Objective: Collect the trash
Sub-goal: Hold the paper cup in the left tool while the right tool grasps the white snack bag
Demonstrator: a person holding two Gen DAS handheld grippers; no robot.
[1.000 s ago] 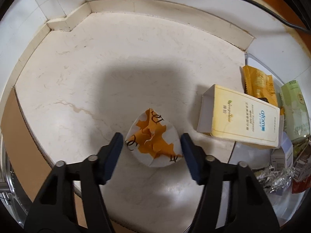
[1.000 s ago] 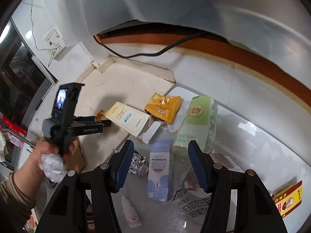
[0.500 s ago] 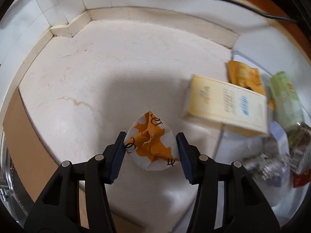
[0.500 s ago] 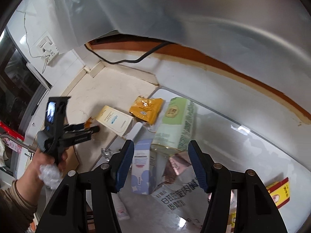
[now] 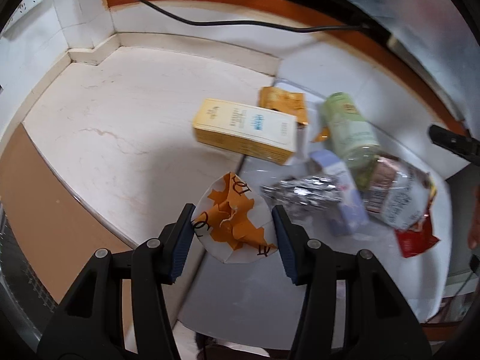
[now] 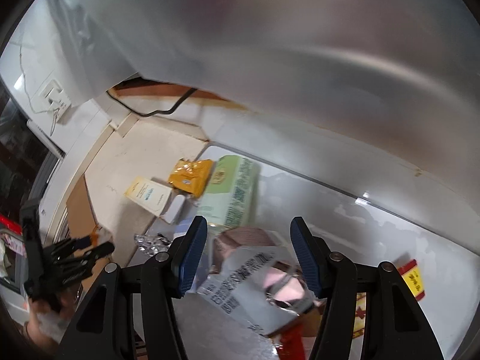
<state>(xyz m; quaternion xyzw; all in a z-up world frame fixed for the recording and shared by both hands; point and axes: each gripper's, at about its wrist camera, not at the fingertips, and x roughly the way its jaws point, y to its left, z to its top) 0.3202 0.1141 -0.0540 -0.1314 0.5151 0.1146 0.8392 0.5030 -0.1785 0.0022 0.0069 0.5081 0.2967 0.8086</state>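
My left gripper (image 5: pixel 232 234) is shut on a crumpled orange-and-white paper wrapper (image 5: pixel 234 225) and holds it lifted above the counter edge, beside a white trash bag (image 5: pixel 414 138) that holds other trash. In the bag lie a crumpled foil piece (image 5: pixel 303 192), a pale blue carton (image 5: pixel 345 192), a green package (image 5: pixel 348 126) and a grey printed snack bag (image 5: pixel 402 198). A yellow box (image 5: pixel 246 132) lies on the counter. My right gripper (image 6: pixel 249 258) is open and empty above the grey snack bag (image 6: pixel 255 285). The left gripper also shows in the right wrist view (image 6: pixel 90 247).
An orange packet (image 5: pixel 283 105) lies behind the yellow box. A black cable (image 5: pixel 240 24) runs along the back wall. A brown cardboard sheet (image 5: pixel 39 207) lies at the counter's left edge. A red-yellow packet (image 6: pixel 412 276) lies in the bag at right. The bag's wall (image 6: pixel 300 45) hangs overhead.
My left gripper closed on the paper wrapper, lifted it and carried it right toward the bag. My right gripper moved forward and right over the trash in the bag.
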